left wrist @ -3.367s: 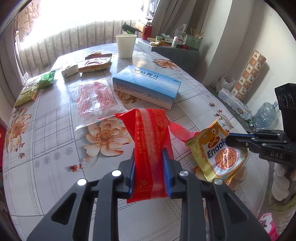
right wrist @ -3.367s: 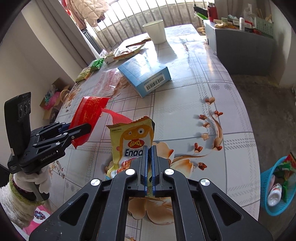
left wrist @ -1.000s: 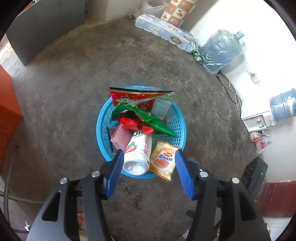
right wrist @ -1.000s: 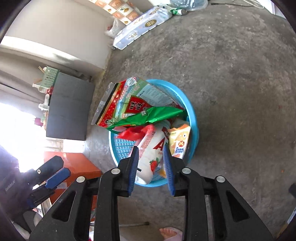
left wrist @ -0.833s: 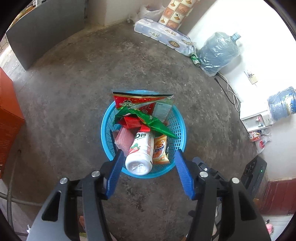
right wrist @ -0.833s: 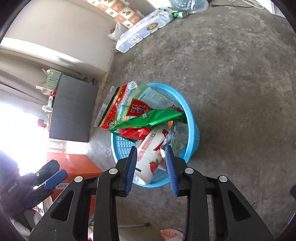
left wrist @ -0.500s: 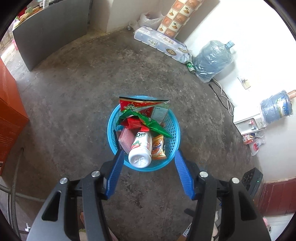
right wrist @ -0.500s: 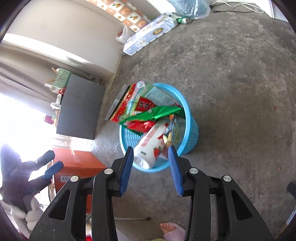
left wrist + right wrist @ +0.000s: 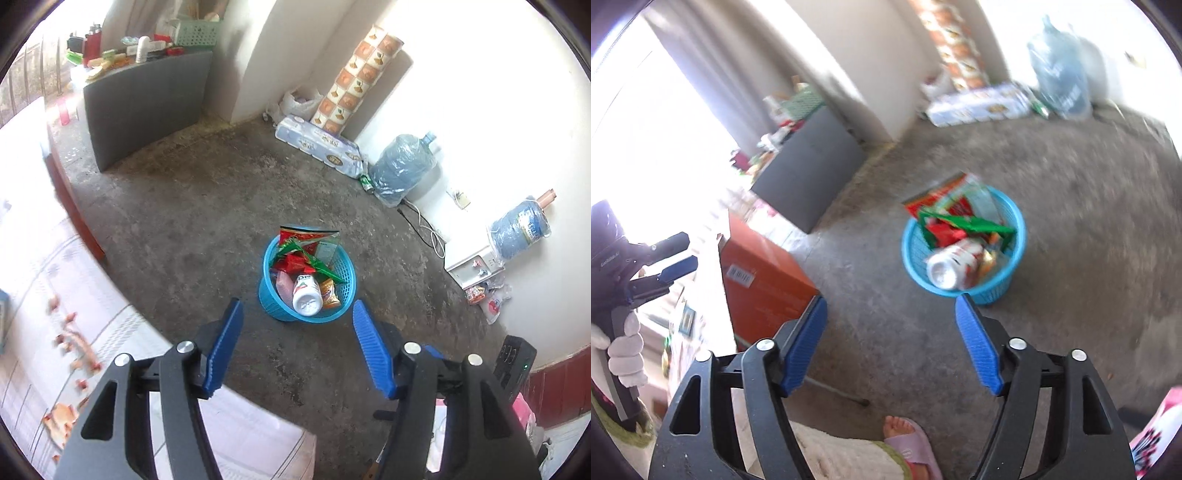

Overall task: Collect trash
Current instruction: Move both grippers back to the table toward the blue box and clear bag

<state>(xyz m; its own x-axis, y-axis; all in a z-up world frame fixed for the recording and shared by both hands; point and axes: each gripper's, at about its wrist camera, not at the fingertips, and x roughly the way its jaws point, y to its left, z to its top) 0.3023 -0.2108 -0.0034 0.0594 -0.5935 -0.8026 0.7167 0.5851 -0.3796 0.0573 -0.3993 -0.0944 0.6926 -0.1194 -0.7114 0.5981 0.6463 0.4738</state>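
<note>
A blue plastic basket [image 9: 341,271] stands on the concrete floor, holding a white bottle [image 9: 306,291], a yellow snack bag [image 9: 328,293] and red and green wrappers [image 9: 295,254]. It also shows in the right wrist view [image 9: 1012,280]. My left gripper [image 9: 297,325] is open and empty, well above and short of the basket. My right gripper [image 9: 890,312] is open and empty, also high above it. The left gripper shows at the left of the right wrist view [image 9: 674,254].
The table edge with its flowered cloth [image 9: 55,321] fills the lower left. An orange box [image 9: 761,280] stands under it. A grey cabinet [image 9: 147,99], a paper roll pack [image 9: 317,142] and water jugs [image 9: 400,170] line the walls. A foot in a slipper [image 9: 908,446] is below.
Both grippers have risen and pulled back from the basket, which now looks smaller and farther. Both jaws stay open, the right wider. The table edge has come into the left view.
</note>
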